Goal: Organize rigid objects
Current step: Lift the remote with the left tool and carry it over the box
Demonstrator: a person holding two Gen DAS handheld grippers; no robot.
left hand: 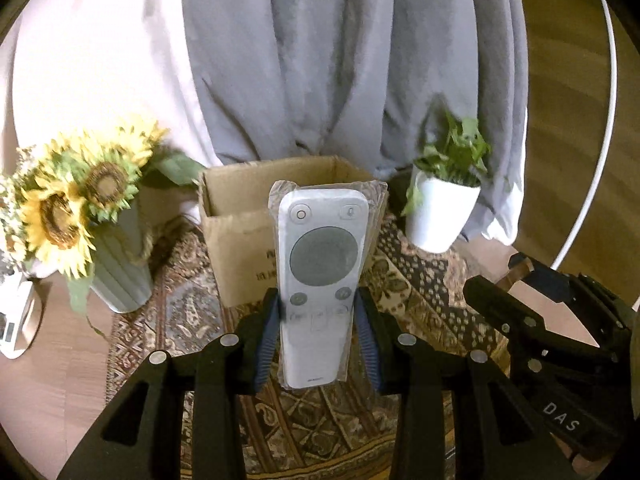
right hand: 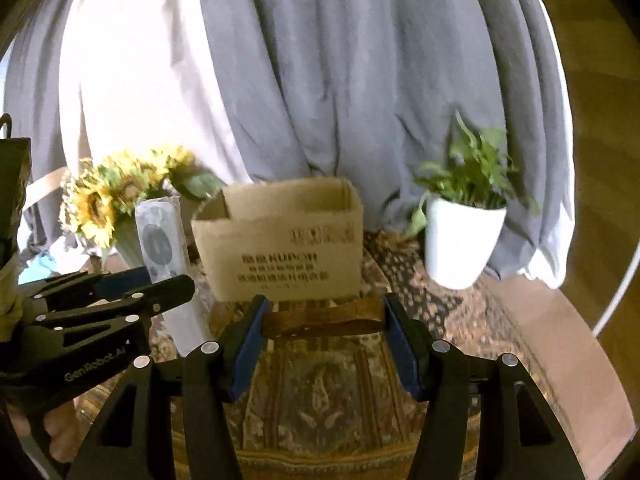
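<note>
My left gripper (left hand: 318,302) is shut on a white remote control (left hand: 322,264) wrapped in clear plastic, held upright above the patterned rug in front of an open cardboard box (left hand: 244,220). In the right wrist view that remote (right hand: 160,240) shows at the left, clamped in the left gripper (right hand: 160,286). My right gripper (right hand: 324,312) is shut on a flat brown wooden piece (right hand: 320,320) lying crosswise between its blue pads, lifted just in front of the cardboard box (right hand: 280,248). The right gripper's fingers (left hand: 520,276) show at the right edge of the left wrist view.
A vase of sunflowers (left hand: 80,204) stands left of the box, a white pot with a green plant (left hand: 444,208) right of it. Grey and white curtains (right hand: 320,80) hang behind. A patterned rug (right hand: 320,392) covers the round wooden table (left hand: 72,380). A small white device (left hand: 12,324) lies far left.
</note>
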